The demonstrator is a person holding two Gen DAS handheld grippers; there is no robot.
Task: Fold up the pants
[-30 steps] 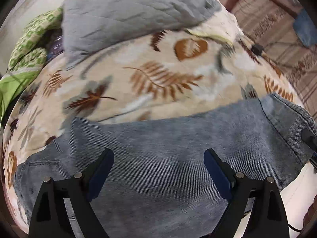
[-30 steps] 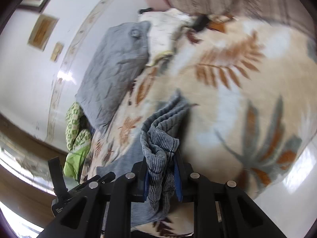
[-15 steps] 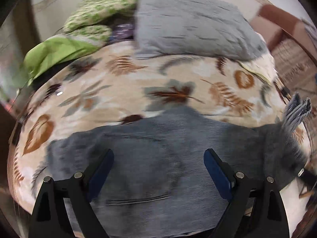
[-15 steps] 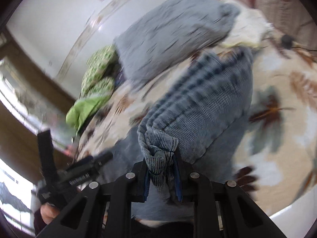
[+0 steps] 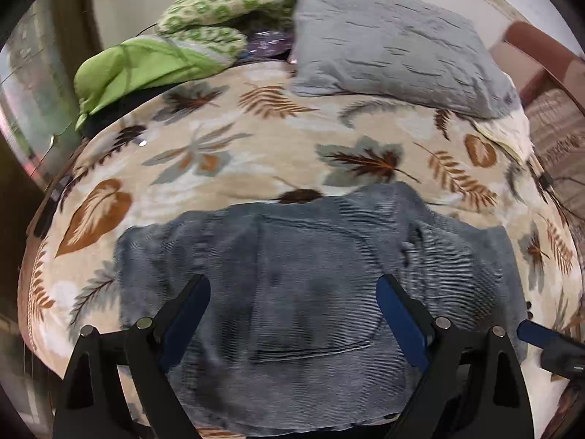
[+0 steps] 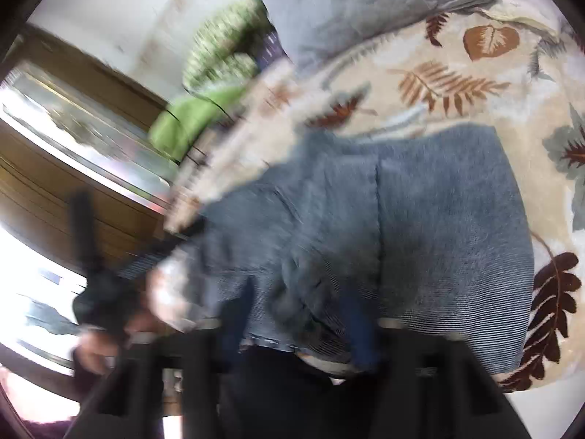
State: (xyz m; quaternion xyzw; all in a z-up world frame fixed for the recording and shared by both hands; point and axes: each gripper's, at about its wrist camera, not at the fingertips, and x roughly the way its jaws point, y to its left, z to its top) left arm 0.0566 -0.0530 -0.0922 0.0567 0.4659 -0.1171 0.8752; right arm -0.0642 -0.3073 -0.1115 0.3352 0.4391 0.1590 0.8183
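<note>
Your right gripper [image 6: 296, 314] has just been opening: a second ago its fingers clenched a bunched wad of the pants [image 5: 310, 292], now they stand released with loose denim between them (blurred). Your left gripper [image 5: 292, 314] hovers spread wide over the pants, grasping nothing. The pants now lie folded double on the bed [image 5: 226, 161]; at 12 o'clock, beyond, a grey pillow [image 5: 387, 40].

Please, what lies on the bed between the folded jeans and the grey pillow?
In the left wrist view, nothing lies between the jeans and the grey pillow: only the bare leaf-print blanket shows there.
</note>
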